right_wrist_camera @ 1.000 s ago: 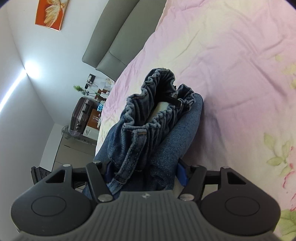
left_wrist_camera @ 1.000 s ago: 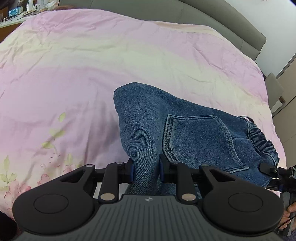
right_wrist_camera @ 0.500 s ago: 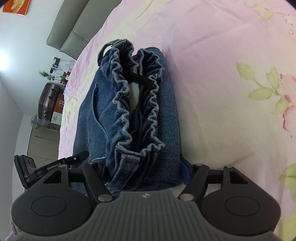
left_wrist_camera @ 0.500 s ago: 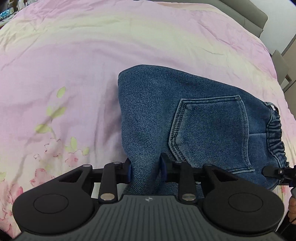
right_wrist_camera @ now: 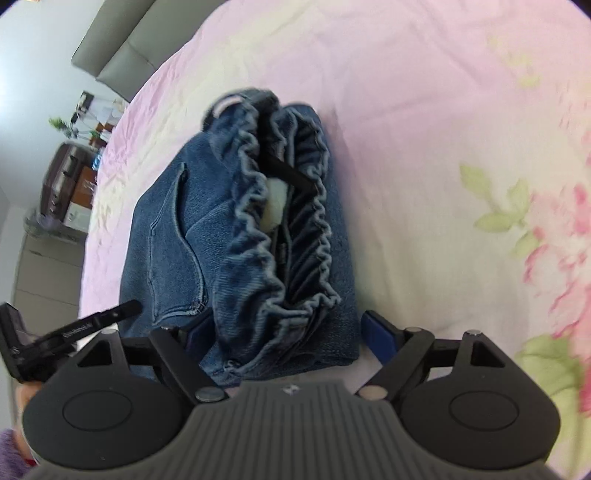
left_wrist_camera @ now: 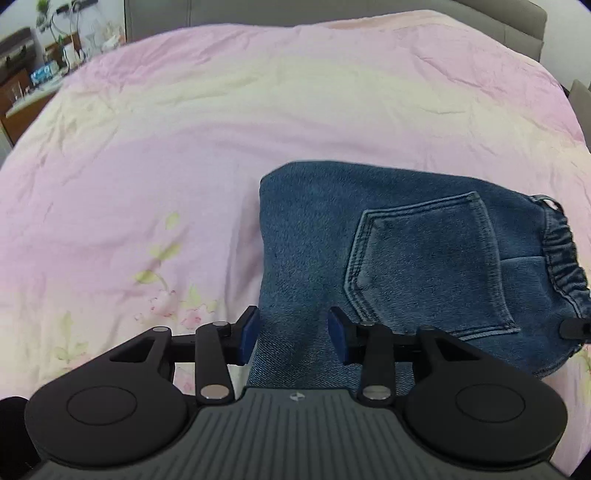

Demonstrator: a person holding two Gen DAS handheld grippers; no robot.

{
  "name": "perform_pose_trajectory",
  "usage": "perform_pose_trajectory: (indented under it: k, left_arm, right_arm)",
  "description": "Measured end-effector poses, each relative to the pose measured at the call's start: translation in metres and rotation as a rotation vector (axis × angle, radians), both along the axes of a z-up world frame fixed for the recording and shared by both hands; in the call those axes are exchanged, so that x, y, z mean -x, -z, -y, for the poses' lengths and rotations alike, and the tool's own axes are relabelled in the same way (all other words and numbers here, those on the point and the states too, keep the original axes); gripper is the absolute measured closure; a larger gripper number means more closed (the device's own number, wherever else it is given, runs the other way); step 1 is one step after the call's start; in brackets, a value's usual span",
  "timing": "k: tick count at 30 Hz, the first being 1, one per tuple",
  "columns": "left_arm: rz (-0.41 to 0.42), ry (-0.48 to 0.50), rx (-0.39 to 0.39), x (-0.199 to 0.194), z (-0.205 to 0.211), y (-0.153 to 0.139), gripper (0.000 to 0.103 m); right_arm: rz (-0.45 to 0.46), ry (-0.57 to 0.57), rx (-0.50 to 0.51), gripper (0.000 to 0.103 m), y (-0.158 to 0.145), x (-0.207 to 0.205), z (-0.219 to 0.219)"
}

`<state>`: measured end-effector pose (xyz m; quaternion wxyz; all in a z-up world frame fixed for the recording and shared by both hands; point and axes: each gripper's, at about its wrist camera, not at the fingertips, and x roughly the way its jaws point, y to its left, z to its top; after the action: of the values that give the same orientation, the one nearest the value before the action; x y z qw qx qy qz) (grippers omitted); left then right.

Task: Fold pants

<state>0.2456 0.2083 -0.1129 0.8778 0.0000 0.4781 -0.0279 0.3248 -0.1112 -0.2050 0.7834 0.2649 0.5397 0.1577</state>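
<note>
Blue denim pants point(left_wrist_camera: 406, 258), folded into a compact stack, lie on the pink flowered bedspread point(left_wrist_camera: 184, 147) with the back pocket point(left_wrist_camera: 424, 266) facing up. My left gripper point(left_wrist_camera: 293, 332) straddles the folded near edge; its jaws are opening and the blue pads point(left_wrist_camera: 249, 334) no longer squeeze the cloth. In the right wrist view the elastic waistband point(right_wrist_camera: 280, 221) faces me. My right gripper point(right_wrist_camera: 286, 332) straddles that end of the pants point(right_wrist_camera: 170, 236), its jaws opening, and the right pad point(right_wrist_camera: 376, 332) stands clear of the denim.
A grey padded headboard point(left_wrist_camera: 332, 11) runs along the far side of the bed. A desk with clutter point(left_wrist_camera: 33, 74) and a dark suitcase point(right_wrist_camera: 62, 173) stand beyond the bed's edge. The other hand's gripper point(right_wrist_camera: 55, 332) shows at the left of the right wrist view.
Both pairs of jaws have widened and let go of the denim they pinched. The pants have settled flat on the bedspread, and both cameras have swung slightly.
</note>
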Motion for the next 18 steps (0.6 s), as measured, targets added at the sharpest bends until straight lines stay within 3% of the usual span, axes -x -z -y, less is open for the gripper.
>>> perform_pose_trajectory:
  k: [4, 13, 18]
  left_arm:
    - [0.091, 0.033, -0.073, 0.03, 0.023, -0.044, 0.058]
    - [0.278, 0.074, -0.109, 0.094, 0.082, -0.123, 0.057]
    - [0.399, 0.05, -0.119, 0.142, 0.105, -0.156, 0.041]
  right_arm:
    - [0.169, -0.067, 0.142, 0.023, -0.049, 0.014, 0.002]
    - [0.54, -0.154, 0.215, 0.017, -0.157, 0.081, 0.017]
    - [0.69, -0.154, 0.229, 0.008, -0.198, 0.128, 0.033]
